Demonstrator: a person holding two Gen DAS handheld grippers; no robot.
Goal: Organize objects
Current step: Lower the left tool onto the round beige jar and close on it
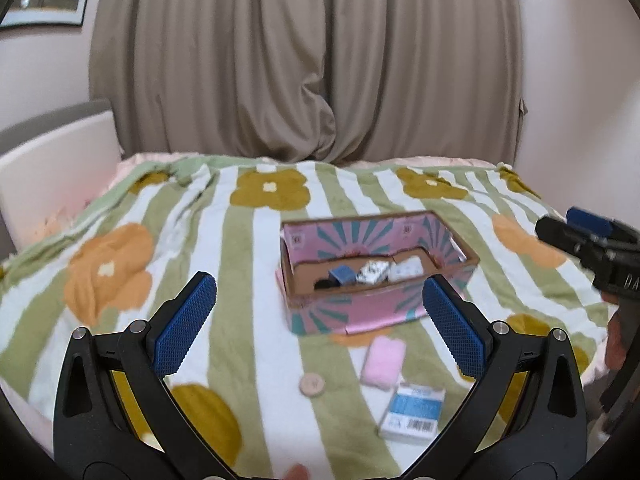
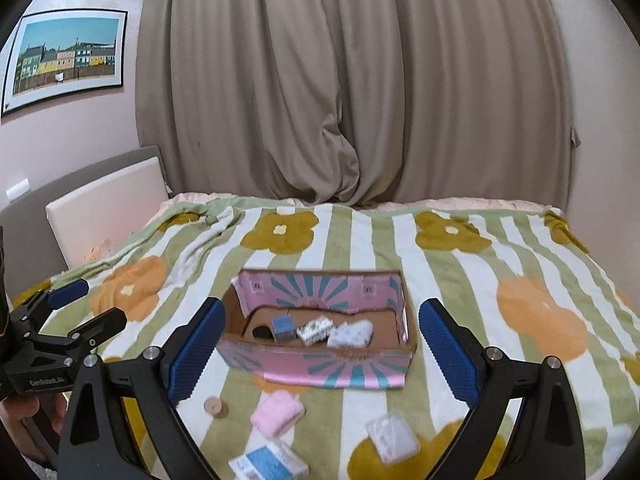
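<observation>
**Open box on the bed, four loose pieces in front of it**

While both grippers hang above the bed with jaws spread wide and nothing between them, the pink cardboard box (image 2: 320,368) sits mid-blanket, its outer walls printed with teal sunburst rays and its raw brown inside showing at the cut rim. Three small things lie on its floor in a row: a blue cube (image 2: 283,328), a black-and-white patterned packet (image 2: 316,330) and a white speckled pouch (image 2: 351,334). A dark oval spot shows on the floor left of the cube; what it is cannot be told.

Four pieces lie loose on the blanket on the near side of the box: one round wooden disc (image 2: 214,405), one soft pink fuzzy pad (image 2: 277,415), one flat clear-wrapped white packet (image 2: 393,438), and one blue-and-white carton (image 2: 269,462) with a barcode on its end, seen in the left wrist view.

From its own camera the left gripper (image 1: 318,326) shows black arms with blue, finely ribbed pads, framing the box from the near side. The right gripper (image 2: 320,350) looks the same and likewise frames the box.

Fleecy to look at, the blanket (image 2: 460,280) is striped green and white with orange and mustard flowers. Behind the bed hang heavy taupe curtains (image 2: 352,80); a framed picture (image 2: 66,56) of coloured houses is on the pink wall at left, above a pale headboard panel (image 2: 108,212).
</observation>
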